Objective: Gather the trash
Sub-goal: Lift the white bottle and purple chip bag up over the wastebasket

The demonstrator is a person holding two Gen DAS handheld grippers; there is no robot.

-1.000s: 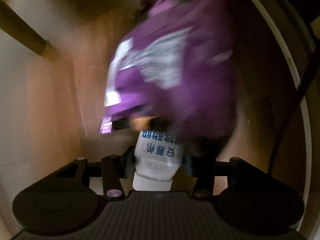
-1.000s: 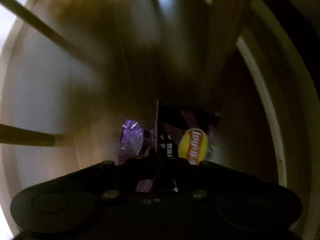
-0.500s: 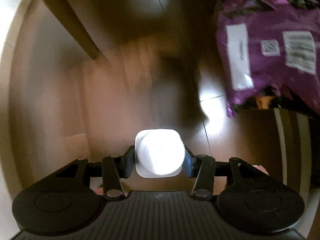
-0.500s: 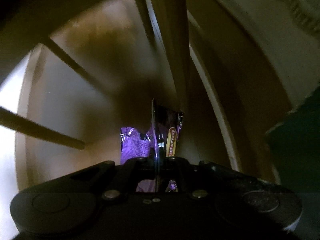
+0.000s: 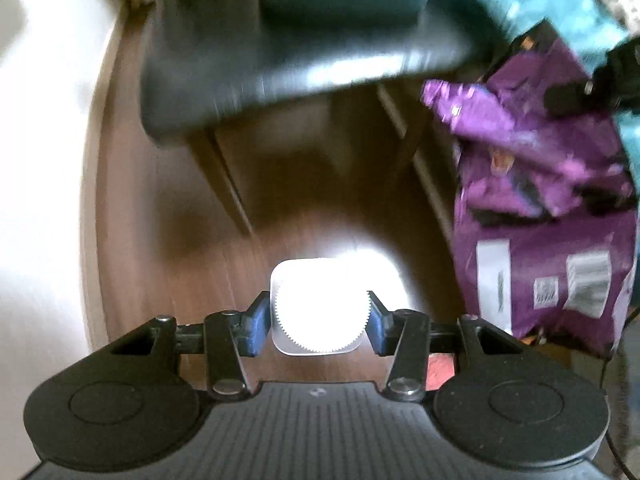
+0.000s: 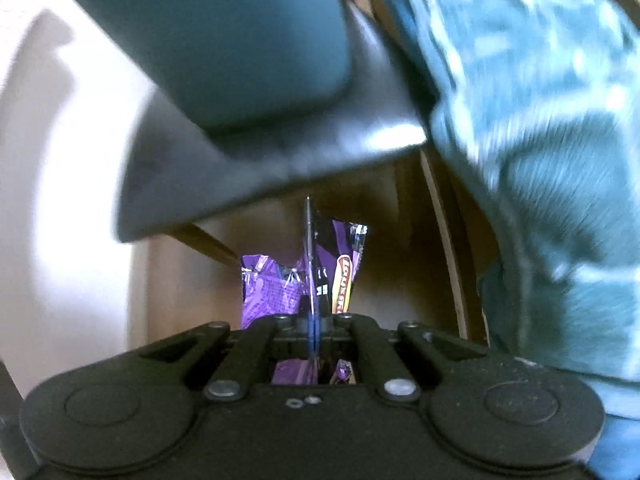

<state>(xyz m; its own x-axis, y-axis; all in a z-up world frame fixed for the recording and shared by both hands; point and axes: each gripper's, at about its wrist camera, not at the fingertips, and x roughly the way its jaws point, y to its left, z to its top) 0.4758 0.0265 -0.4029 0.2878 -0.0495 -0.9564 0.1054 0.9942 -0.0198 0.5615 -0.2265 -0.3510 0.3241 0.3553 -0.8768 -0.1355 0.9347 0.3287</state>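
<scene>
My left gripper [image 5: 318,320] is shut on a small white plastic bottle [image 5: 318,312], seen cap-end on with its ribbed cap toward the camera, held above the wooden floor. My right gripper [image 6: 312,332] is shut on the edge of a purple chip bag [image 6: 280,288], which hangs in front of it. The same purple bag [image 5: 540,220] shows large at the right of the left wrist view, with white labels on its back. The right gripper's black body [image 5: 600,84] appears at its top.
A black chair seat [image 5: 280,60] on wooden legs stands ahead, with a teal cushion [image 6: 224,32] on it. A teal patterned fabric [image 6: 540,160] fills the right side. Brown wood floor [image 5: 160,220] lies below, and a pale wall [image 5: 40,160] is at the left.
Both grippers have risen from floor level and tilted up, so the chair seat and teal cushion have come into view. Each keeps its grip on the bottle and the bag.
</scene>
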